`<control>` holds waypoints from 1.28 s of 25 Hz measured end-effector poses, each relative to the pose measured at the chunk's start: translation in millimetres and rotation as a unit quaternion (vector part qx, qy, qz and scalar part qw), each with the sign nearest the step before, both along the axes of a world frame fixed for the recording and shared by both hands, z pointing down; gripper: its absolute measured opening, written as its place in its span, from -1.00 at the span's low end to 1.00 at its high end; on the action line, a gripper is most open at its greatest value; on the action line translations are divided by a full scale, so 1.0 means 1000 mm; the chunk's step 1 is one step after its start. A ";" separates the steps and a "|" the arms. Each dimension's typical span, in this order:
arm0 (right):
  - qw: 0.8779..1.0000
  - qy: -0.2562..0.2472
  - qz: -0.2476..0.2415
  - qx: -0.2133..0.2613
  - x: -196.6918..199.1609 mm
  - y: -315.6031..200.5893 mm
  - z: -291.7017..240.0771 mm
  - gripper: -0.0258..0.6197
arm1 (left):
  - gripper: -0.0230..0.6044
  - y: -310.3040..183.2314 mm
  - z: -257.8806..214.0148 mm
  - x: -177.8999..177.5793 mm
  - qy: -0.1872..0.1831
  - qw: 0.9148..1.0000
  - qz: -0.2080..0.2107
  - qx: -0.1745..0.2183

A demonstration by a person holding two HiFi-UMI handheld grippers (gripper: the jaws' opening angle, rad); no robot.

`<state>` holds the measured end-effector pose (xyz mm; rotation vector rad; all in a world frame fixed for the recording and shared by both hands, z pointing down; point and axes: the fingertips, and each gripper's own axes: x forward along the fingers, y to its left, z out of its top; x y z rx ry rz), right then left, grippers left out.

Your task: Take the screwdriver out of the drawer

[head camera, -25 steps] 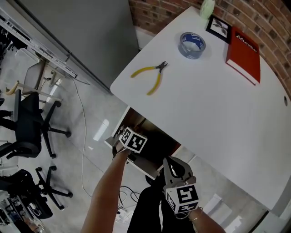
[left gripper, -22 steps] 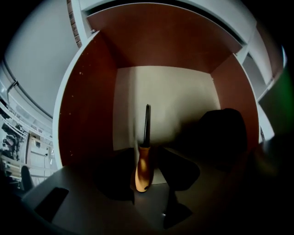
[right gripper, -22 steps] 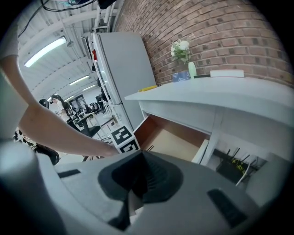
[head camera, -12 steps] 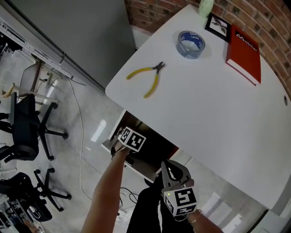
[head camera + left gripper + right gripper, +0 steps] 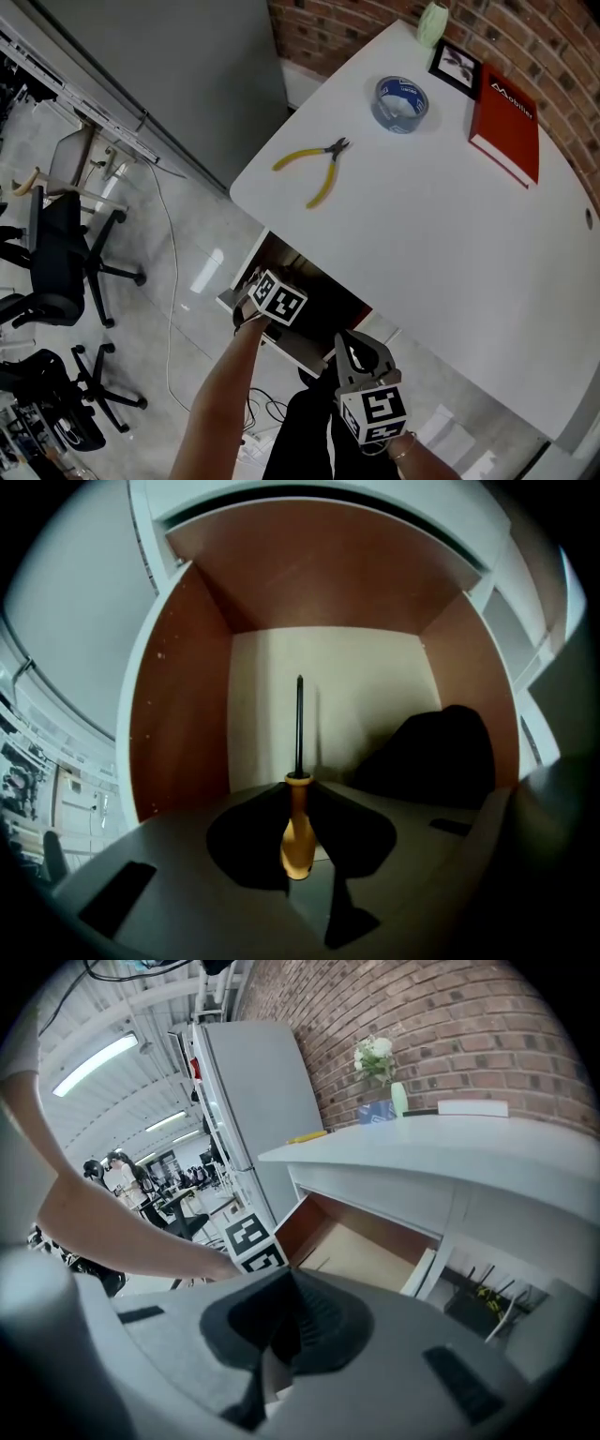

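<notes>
My left gripper reaches steeply down into the open drawer under the table. Its jaws have just been closing, and now they clench the orange handle of the screwdriver. The black shaft runs straight out from between the jaws toward the drawer's pale back wall. The screwdriver is inside the drawer, between its brown side walls; I cannot tell whether it rests on the drawer floor.

My right gripper hangs near the drawer's front, apart from it, angled down. Its jaws are pressed together with nothing between them. From its view I see my left arm and its marker cube at the drawer's edge.

On the table lie yellow pliers near the edge above the drawer, a roll of blue tape farther back, and a red book by the brick wall.
</notes>
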<state>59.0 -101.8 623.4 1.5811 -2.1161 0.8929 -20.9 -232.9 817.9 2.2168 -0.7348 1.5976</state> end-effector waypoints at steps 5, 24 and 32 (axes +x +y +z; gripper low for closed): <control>1.000 -0.005 -0.008 0.010 -0.004 -0.004 -0.014 -0.92 | -0.74 0.004 -0.037 -0.008 0.038 0.999 -0.033 0.015; 0.995 -0.013 -0.078 0.064 -0.044 -0.026 -0.100 -0.92 | -0.74 0.021 -0.215 -0.053 0.166 0.963 -0.173 0.119; 0.990 -0.014 -0.105 0.098 -0.061 -0.039 -0.148 -0.92 | -0.74 0.035 -0.295 -0.084 0.203 0.936 -0.226 0.176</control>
